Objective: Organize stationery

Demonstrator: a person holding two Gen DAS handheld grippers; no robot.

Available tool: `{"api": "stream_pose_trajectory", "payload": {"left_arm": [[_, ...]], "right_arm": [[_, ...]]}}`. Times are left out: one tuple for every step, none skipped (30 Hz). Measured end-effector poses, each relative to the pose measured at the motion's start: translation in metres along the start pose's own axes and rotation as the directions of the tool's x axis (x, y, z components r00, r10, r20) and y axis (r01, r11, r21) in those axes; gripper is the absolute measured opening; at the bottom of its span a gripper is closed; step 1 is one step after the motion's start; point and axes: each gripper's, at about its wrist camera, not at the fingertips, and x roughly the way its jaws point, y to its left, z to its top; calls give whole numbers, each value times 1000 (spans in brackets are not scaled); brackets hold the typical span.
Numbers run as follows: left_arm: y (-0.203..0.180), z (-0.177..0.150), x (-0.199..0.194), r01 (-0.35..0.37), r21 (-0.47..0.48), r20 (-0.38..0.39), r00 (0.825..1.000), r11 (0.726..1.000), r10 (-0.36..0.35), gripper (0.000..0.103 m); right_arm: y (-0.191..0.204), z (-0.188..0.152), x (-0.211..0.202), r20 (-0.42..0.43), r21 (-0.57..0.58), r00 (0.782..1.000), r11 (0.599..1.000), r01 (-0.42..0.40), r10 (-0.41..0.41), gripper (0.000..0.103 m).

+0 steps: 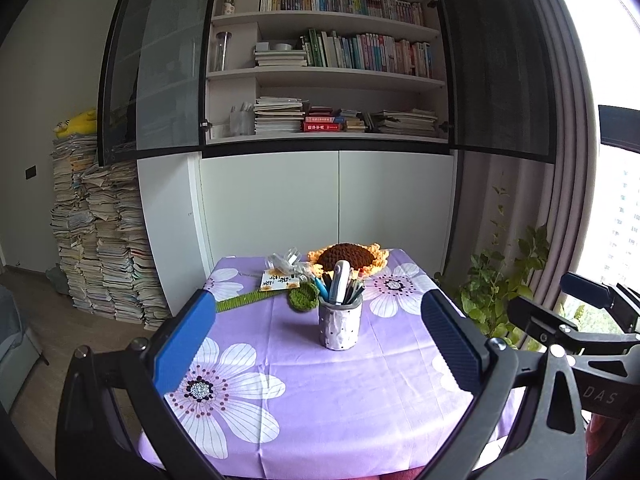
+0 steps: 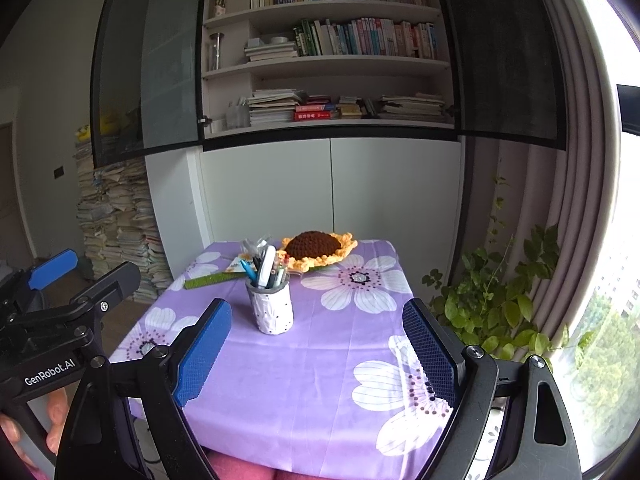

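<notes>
From the left wrist camera, the left gripper [image 1: 318, 344] hung above the near half of the purple flowered tablecloth [image 1: 304, 392], its blue-padded fingers [image 1: 182, 350] spread wide with nothing between them. The white pen holder [image 1: 340, 326] stood upright beyond the fingertips, framed in the gap and well apart from both pads. Pens [image 1: 340, 284] crowded its mouth; how many, I could not tell. Behind it lay a crocheted sunflower [image 1: 349, 258], its green stem [image 1: 244, 301] partly hidden by the left finger. The right gripper [image 1: 576, 308] poked in at the right edge, cut off.

Over to the right wrist camera: the right gripper [image 2: 318, 352] was equally wide and empty. The pen holder [image 2: 270, 308] sat ahead, nearer the left finger [image 2: 204, 356], touching neither. The left gripper [image 2: 76, 280] showed at the left edge, partly cropped. The small card [image 2: 240, 264] behind the holder was too blurred to read.
</notes>
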Motion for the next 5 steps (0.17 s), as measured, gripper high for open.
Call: {"api": "stream_pose_trajectory", "payload": {"left_arm": [[0,0,0,-1,1,0,1000,1000,1,102],[0,0,-1,-1,0,-2,1000,1000,1,102],[1,0,-1,1,0,-4,1000,1000,-1,102],[1,0,-1,3,0,-7,1000,1000,-3,102],[1,-1,0,3,0,-8,1000,1000,-3,102]], "right_arm": [[1,1,-1,1,0,1000,1000,0,0,88],[1,1,-1,1,0,1000,1000,-1,1,88],[1,1,-1,0,0,1000,1000,0,0,88],[1,1,-1,1,0,1000,1000,-1,1,88],[2,1,-2,1,-1,1000,1000,0,0,88]]}}
